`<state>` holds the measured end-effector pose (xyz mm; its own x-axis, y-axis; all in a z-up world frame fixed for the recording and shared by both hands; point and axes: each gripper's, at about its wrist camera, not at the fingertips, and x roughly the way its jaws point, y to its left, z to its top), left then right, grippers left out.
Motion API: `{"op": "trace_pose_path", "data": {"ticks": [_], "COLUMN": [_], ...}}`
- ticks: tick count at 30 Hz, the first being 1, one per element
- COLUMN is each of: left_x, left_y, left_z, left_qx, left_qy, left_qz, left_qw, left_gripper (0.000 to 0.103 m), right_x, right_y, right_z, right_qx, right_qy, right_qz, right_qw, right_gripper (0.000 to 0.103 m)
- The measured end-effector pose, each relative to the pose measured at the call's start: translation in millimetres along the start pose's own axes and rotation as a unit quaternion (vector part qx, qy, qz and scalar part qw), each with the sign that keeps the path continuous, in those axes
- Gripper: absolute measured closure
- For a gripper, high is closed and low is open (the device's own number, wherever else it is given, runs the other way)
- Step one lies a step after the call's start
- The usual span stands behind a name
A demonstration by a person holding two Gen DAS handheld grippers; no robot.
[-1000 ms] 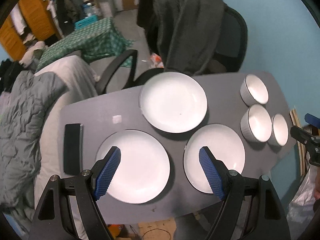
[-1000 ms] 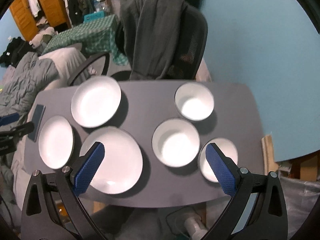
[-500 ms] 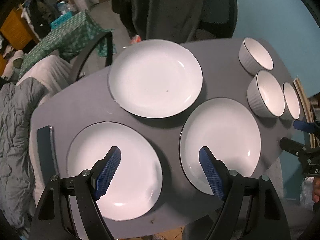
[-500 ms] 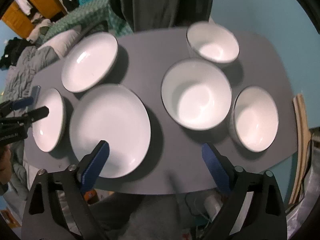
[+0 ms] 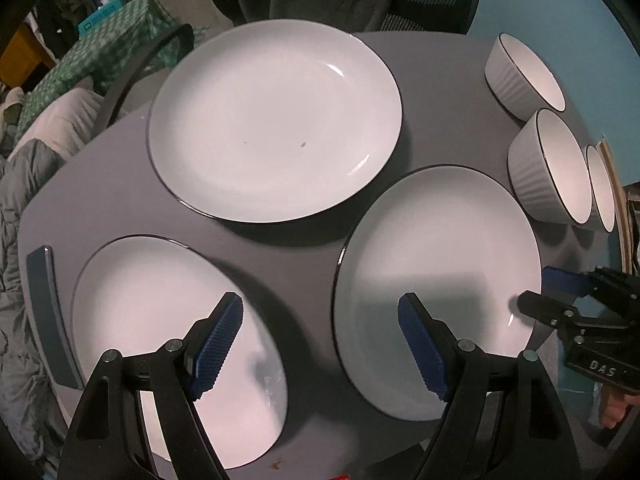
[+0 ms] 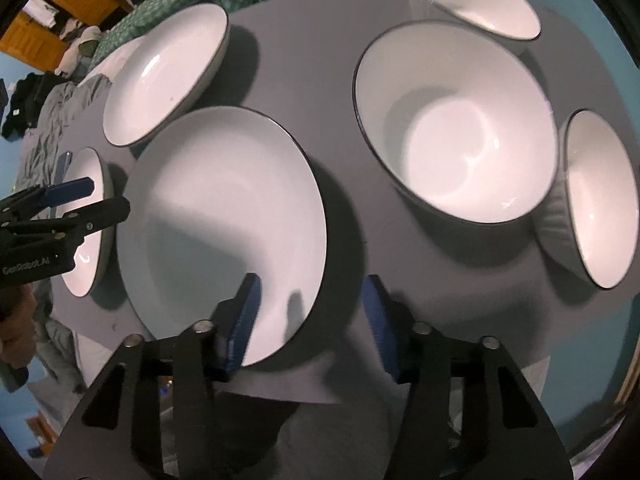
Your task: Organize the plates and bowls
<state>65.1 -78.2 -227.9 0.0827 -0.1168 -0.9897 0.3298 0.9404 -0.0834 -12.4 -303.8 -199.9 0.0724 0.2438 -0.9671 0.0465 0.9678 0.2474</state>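
I've dropped both grippers low over the grey table (image 5: 120, 184); my right gripper (image 6: 312, 316) is closing, straddling the near rim of the middle plate (image 6: 224, 208), pads not yet pressing. My left gripper (image 5: 320, 344) hangs wide open and empty between the left plate (image 5: 160, 320) and that one, so stacking can start.

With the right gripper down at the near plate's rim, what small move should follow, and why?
Probably finish closing. The right gripper is closing with the rim of the white dark-rimmed plate between its blue-padded fingers, which do not yet press it, on the grey table.
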Motion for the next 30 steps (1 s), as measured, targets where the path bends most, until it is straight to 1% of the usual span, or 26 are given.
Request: {"op": "trace_pose_path", "data": {"ticks": [1,2,4,6,8,10,11,13,15,16,19,20,21,22,23,24,25,26,30], "left_x": [2,2,0,-3,-6,-7,-7,-5,-1,-2,-3,-1,3,6,9,12,14,15,12], "left_y": [-3,-5,-7,-9,-8,-6,-4,-2,-3,-4,-7,-7,-9,-10,-11,-13,-15,-16,-23], "left_z": [-1,-1,0,0,-3,-4,-4,-4,-2,-2,-3,-2,-2,-2,-1,0,-1,-1,-4], "left_qx": [-0.002,-0.005,-0.006,-0.009,-0.017,-0.038,-0.047,-0.056,-0.059,-0.059,-0.062,-0.062,-0.064,-0.065,-0.067,-0.070,-0.073,-0.077,-0.081], "left_qy": [-0.001,-0.006,-0.010,-0.008,-0.007,0.004,0.003,0.006,0.020,0.021,0.013,0.017,0.026,0.035,0.043,0.048,0.052,0.055,0.055], "left_qz": [0.002,0.011,0.017,0.010,0.000,-0.007,-0.016,-0.019,-0.021,-0.023,-0.027,-0.030,-0.035,-0.038,-0.043,-0.046,-0.052,-0.053,-0.046], "left_qw": [1.0000,0.9999,0.9998,0.9999,0.9998,0.9992,0.9988,0.9982,0.9978,0.9977,0.9977,0.9974,0.9970,0.9965,0.9959,0.9953,0.9946,0.9940,0.9941], "left_gripper": [0.021,0.021,0.021,0.023,0.038,0.040,0.040,0.040,0.042,0.046,0.046,0.050,0.054,0.062,0.069,0.070,0.075,0.077,0.080], "right_x": [2,4,7,9,13,12,11,11,9,9,10,11,15,17,18,19,20,20,19], "right_y": [-2,-3,-6,-8,-10,-12,-13,-14,-17,-19,-22,-20,-8,-7,-8,-6,-7,-7,-13], "right_z": [1,2,3,4,1,1,2,4,3,4,8,10,16,17,17,17,17,17,20], "right_qx": [0.001,0.001,0.002,0.002,0.001,0.000,-0.002,-0.007,-0.009,-0.008,-0.004,-0.003,-0.003,-0.003,-0.004,-0.004,-0.004,-0.004,-0.004], "right_qy": [0.003,0.006,0.015,0.023,0.025,0.028,0.029,0.028,0.029,0.030,0.029,0.030,0.031,0.031,0.031,0.032,0.032,0.033,0.039], "right_qz": [0.003,0.005,0.009,0.016,0.017,0.021,0.021,0.017,0.019,0.021,0.023,0.025,0.026,0.028,0.029,0.030,0.031,0.033,0.041], "right_qw": [1.000,1.000,1.000,1.000,1.000,0.999,0.999,0.999,0.999,0.999,0.999,0.999,0.999,0.999,0.999,0.999,0.999,0.999,0.998], "right_gripper": [0.059,0.062,0.076,0.080,0.081,0.082,0.082,0.082,0.082,0.082,0.084,0.084,0.084,0.084,0.084,0.084,0.084,0.084,0.085]}}
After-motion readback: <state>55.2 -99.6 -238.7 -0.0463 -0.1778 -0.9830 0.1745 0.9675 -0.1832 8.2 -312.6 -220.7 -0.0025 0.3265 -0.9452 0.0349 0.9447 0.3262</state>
